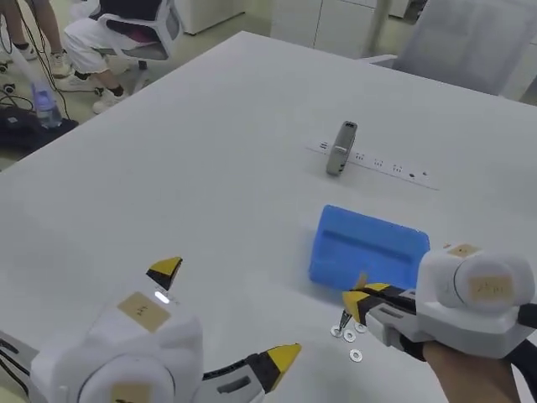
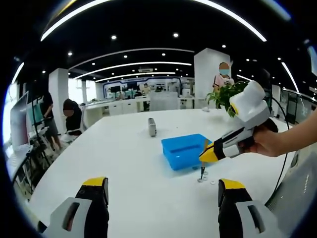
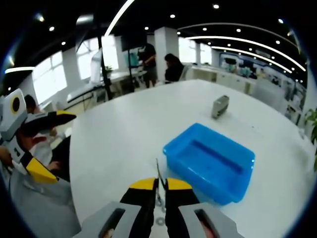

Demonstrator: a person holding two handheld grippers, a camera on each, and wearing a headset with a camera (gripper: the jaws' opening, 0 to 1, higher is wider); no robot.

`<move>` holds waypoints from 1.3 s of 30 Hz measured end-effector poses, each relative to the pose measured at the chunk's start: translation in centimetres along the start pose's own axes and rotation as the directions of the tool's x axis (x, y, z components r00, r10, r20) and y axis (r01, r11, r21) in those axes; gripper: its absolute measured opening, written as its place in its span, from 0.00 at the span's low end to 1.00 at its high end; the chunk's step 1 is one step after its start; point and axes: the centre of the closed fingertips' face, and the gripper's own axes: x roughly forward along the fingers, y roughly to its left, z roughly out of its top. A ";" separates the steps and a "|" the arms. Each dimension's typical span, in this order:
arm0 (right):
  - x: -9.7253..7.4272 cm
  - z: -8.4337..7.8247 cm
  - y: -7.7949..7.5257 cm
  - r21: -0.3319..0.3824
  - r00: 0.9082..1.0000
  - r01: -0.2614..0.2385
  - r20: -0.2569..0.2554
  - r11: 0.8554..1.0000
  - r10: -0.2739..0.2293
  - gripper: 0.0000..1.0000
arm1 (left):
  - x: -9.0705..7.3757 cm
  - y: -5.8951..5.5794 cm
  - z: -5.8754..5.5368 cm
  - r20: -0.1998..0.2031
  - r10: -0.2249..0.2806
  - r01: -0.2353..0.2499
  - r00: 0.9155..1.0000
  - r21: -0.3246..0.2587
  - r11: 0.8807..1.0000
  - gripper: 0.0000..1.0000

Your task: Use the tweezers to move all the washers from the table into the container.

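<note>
Left hand-held gripper over open tabletop

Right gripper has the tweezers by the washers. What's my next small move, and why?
Probably ease the tweezers onto the nearest washer and pinch it. The right gripper has its jaws shut on them, tips just by the washers lying on the table beside the blue container.

Bright ceiling strips are lighting the white table evenly, leaving only faint, soft shadows beneath the right gripper. Fisheye curvature is bending both gripper views' edges, and the nearest gripper bodies are blurring slightly.
</note>
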 end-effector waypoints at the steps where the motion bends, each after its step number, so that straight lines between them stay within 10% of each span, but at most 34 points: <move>1: 0.0 -0.1 0.0 -0.003 1.000 0.000 -0.003 1.000 0.000 0.02 | 0.0 0.0 0.0 0.000 0.000 0.000 1.000 0.000 1.000 0.94; 24: -0.4 -0.1 0.3 0.055 0.999 0.005 0.035 0.998 -0.007 0.02 | 0.1 -0.1 -0.5 -0.032 0.003 -0.002 0.999 0.023 1.000 0.92; 39: -0.6 -1.0 0.0 -0.081 0.998 0.053 -0.030 0.995 -0.055 0.00 | 0.1 -0.1 -0.6 -0.035 0.002 -0.001 0.999 0.030 1.000 0.92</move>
